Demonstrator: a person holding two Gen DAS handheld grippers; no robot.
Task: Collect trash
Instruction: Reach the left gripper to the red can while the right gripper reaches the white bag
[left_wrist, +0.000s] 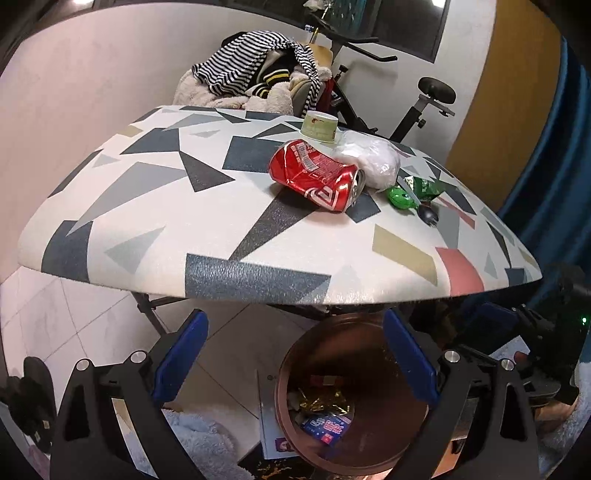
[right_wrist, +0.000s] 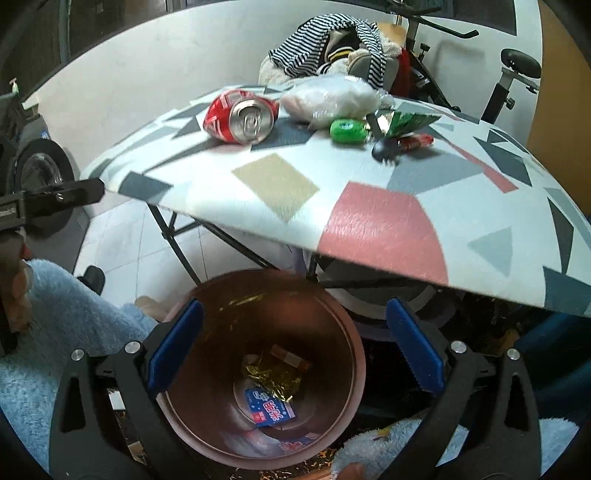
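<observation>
White floor tiles (left_wrist: 55, 314) lie under both wide, empty grippers: the right gripper (right_wrist: 293, 349) hangs over a round copper-brown bin (right_wrist: 332, 328) holding a gold foil wrapper (right_wrist: 271, 380) and blue packet (right_wrist: 269, 410); the left gripper (left_wrist: 295, 356) flanks it. Above, a geometric-patterned table (left_wrist: 166, 206) bears a crushed red can (left_wrist: 317, 177), white plastic bag (left_wrist: 369, 158) and green wrapper (left_wrist: 424, 186).

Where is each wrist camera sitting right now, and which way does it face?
Left wrist: on the left gripper, tilted down over the trash bin, facing the table; its open blue fingers show.
Right wrist: on the right gripper, open and empty above the bin; a hand shows at the left edge.
Shared: the crushed red can, white plastic bag, green cap, bin.
</observation>
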